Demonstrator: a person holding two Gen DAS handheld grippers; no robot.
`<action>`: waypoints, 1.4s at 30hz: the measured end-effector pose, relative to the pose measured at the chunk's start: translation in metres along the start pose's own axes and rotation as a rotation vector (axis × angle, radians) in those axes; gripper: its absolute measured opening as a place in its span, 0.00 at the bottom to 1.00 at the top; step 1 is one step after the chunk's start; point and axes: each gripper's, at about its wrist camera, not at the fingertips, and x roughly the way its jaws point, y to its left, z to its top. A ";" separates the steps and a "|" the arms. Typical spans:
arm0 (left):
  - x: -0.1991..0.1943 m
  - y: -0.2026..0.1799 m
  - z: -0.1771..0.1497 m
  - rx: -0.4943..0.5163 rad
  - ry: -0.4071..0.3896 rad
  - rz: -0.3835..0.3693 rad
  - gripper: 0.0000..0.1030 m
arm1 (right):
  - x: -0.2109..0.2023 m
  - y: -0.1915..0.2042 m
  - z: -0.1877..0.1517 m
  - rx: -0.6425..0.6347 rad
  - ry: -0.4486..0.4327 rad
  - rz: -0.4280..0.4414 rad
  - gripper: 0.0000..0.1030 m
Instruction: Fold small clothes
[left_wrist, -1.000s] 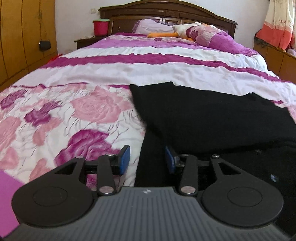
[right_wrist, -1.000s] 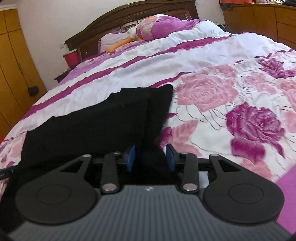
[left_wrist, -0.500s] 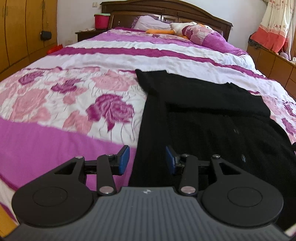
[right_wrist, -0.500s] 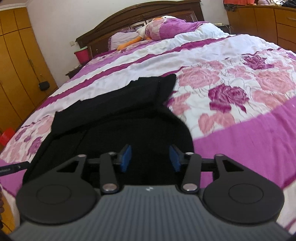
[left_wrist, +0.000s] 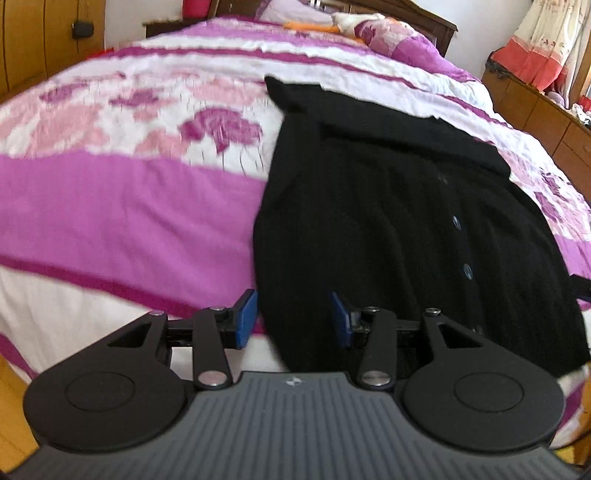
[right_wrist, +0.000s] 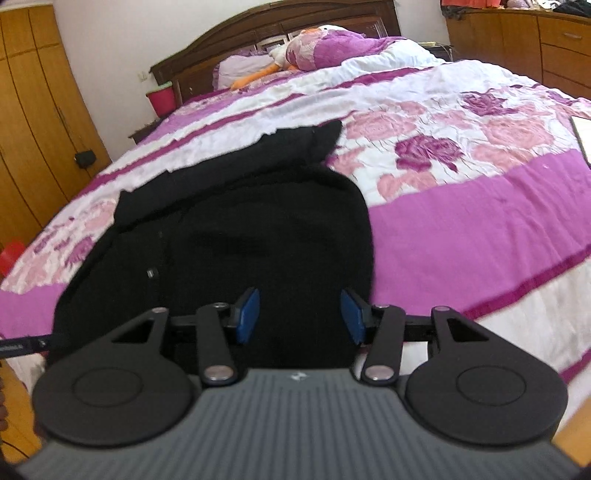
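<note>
No readable text, numbers or brand names. Small pale emblem (left_wrist: 292, 381) at 12 o'clock edge of left gripper's grey ribbed housing, too small to read. Same emblem (right_wrist: 297, 376) on right gripper's housing. Dark strap (right_wrist: 22, 345) at 9 o'clock carries faint lettering, illegible.

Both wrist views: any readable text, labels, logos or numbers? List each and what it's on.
No readable words or numbers in either view.
Left gripper body: small white emblem, a symbol, no letters.
Right gripper body: the same emblem, no letters.
Dark strap at the right wrist view's left edge: pale print, too blurred to read.
Black cardigan: buttons only, no visible tag.
Bedspread: rose pattern, no text.
</note>
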 end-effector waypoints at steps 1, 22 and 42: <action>-0.001 0.000 -0.004 0.003 0.003 -0.003 0.48 | -0.002 0.000 -0.004 -0.004 0.002 -0.012 0.50; 0.011 -0.008 -0.030 0.019 0.021 -0.158 0.60 | -0.004 -0.006 -0.042 -0.010 0.057 0.048 0.57; 0.033 -0.010 -0.030 -0.021 0.049 -0.264 0.48 | 0.002 -0.007 -0.048 -0.012 0.027 0.160 0.53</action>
